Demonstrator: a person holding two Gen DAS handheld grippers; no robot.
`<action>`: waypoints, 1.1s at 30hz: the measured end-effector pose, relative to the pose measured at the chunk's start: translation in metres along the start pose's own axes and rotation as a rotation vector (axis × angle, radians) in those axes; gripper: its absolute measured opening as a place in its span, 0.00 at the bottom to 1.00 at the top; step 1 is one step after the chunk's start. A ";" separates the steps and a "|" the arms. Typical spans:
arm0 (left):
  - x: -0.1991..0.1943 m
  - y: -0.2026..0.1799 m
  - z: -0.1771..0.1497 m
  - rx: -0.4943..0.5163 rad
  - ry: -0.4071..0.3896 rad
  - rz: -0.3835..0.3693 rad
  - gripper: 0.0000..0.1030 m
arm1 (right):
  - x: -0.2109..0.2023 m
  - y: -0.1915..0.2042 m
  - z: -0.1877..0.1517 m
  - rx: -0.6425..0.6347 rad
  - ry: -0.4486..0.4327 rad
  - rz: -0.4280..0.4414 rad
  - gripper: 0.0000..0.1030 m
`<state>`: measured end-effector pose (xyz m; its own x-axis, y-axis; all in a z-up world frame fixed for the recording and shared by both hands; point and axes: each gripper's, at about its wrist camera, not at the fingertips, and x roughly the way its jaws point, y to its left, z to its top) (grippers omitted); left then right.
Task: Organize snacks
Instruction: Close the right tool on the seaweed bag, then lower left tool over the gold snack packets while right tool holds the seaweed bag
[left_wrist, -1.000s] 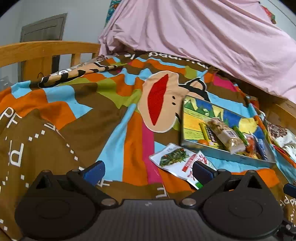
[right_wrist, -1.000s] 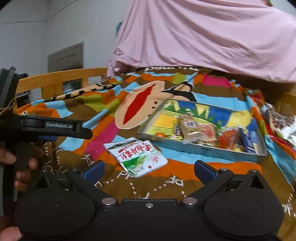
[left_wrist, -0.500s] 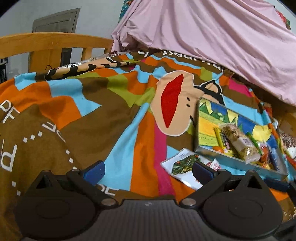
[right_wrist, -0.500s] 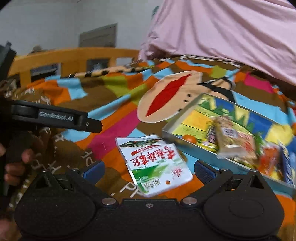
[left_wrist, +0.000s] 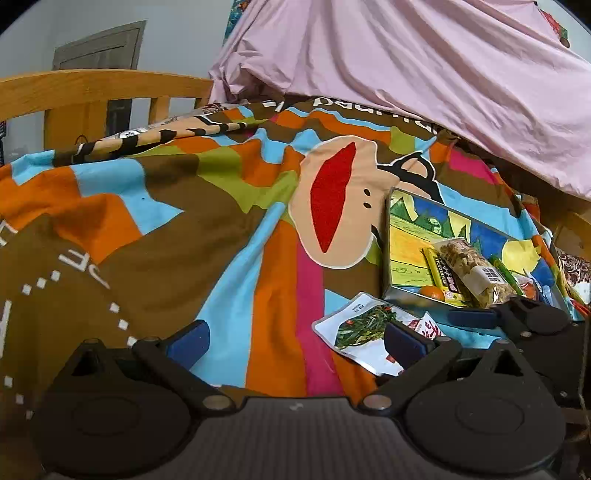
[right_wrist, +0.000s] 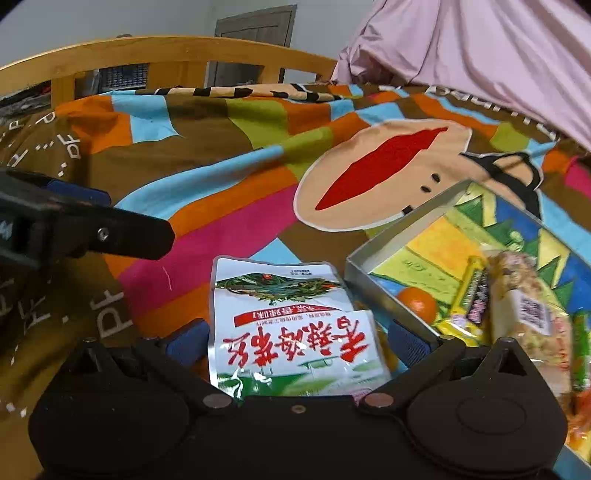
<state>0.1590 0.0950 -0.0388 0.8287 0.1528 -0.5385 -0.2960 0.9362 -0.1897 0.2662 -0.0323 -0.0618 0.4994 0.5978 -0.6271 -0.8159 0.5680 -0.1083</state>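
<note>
A white and green snack packet (right_wrist: 291, 325) with red lettering lies flat on the colourful blanket, between the spread blue fingers of my right gripper (right_wrist: 295, 341), which is open around it. The same packet (left_wrist: 364, 328) shows in the left wrist view, partly behind my left gripper's right fingertip. My left gripper (left_wrist: 295, 339) is open over bare blanket, empty. A metal tray (right_wrist: 388, 243) with a painted floor holds several snacks, among them a clear bag of nut brittle (right_wrist: 528, 306), a yellow bar (right_wrist: 471, 295) and a small orange (right_wrist: 417, 304). The tray (left_wrist: 410, 291) sits just right of the packet.
A wooden bed rail (left_wrist: 96, 86) runs along the far left. A pink sheet (left_wrist: 424, 74) hangs over the far right. The right gripper's body (left_wrist: 532, 321) shows at the lower right of the left view, and the left gripper's arm (right_wrist: 88, 230) crosses the right view's left side. More snack bags (left_wrist: 576, 269) lie beyond the tray.
My right gripper has moved forward and down, so the packet now lies between its open fingers. The left gripper has shifted little and stays open.
</note>
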 end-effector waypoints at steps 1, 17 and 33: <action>0.001 -0.001 0.000 0.003 0.000 0.000 0.99 | 0.002 0.001 0.001 -0.001 0.002 0.003 0.99; 0.006 -0.006 -0.001 0.014 0.012 -0.005 0.99 | -0.016 0.007 -0.016 0.039 -0.015 0.003 0.94; 0.007 -0.047 -0.013 0.094 0.041 -0.080 0.99 | -0.116 -0.003 -0.064 0.194 0.006 -0.181 0.93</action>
<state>0.1726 0.0483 -0.0440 0.8269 0.0650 -0.5586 -0.1820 0.9708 -0.1563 0.1920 -0.1395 -0.0385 0.6296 0.4738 -0.6157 -0.6422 0.7634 -0.0693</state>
